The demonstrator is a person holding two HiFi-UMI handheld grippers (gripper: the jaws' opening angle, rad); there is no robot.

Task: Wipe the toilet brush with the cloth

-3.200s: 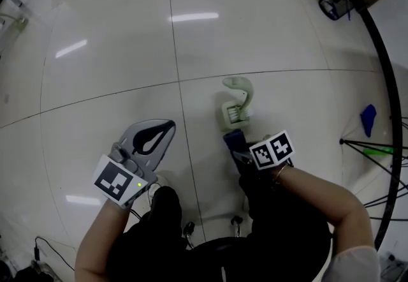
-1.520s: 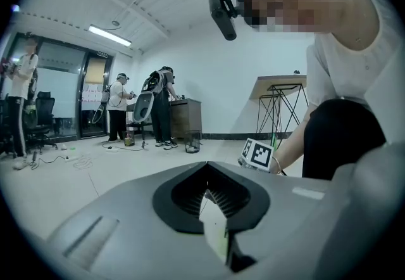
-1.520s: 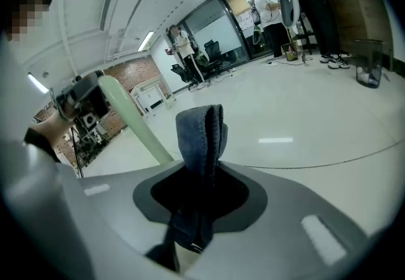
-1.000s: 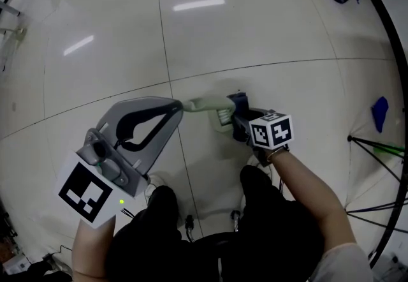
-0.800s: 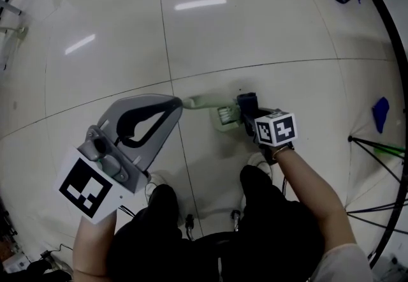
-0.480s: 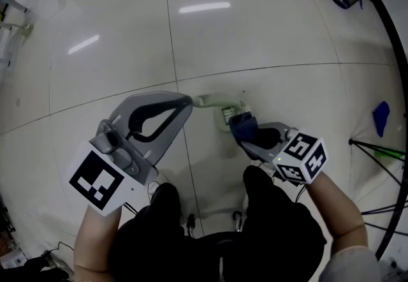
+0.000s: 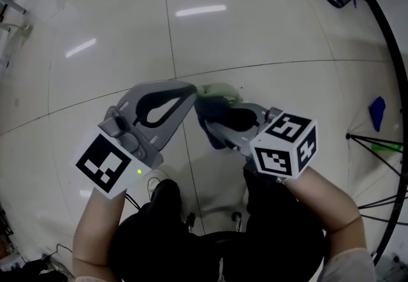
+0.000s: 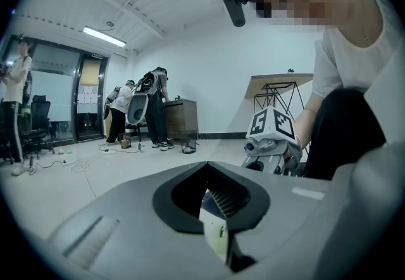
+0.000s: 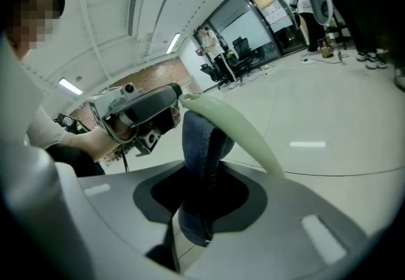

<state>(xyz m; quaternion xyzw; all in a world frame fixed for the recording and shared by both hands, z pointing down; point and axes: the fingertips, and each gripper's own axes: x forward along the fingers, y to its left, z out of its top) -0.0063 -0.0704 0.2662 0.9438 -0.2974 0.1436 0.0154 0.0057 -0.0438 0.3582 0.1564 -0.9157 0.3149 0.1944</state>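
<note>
Pale tiled floor (image 7: 255, 32) underfoot, with the brush held between both grippers.
The left gripper (image 7: 188, 90) has its fingers clamped on the pale green brush (image 7: 218, 90), bristles showing between them. The right gripper (image 7: 213, 124) has its fingers clamped on a dark blue cloth (image 9: 201, 139), which lies against the brush's curved handle, clear of the floor.

the toilet brush (image 7: 218, 90) is held at the tip of the l. gripper (image 7: 189, 91), which is set left of the r. gripper (image 7: 212, 121), both close together above the floor (image 7: 255, 32). the cloth (image 9: 201, 152) is clamped in the r. gripper's jaws & laid against the underside of the brush handle. a tripod stand (image 7: 376, 147) is seen well apart at far right, w/ a small object (image 7: 377, 111) on the floor just behind it.
</note>
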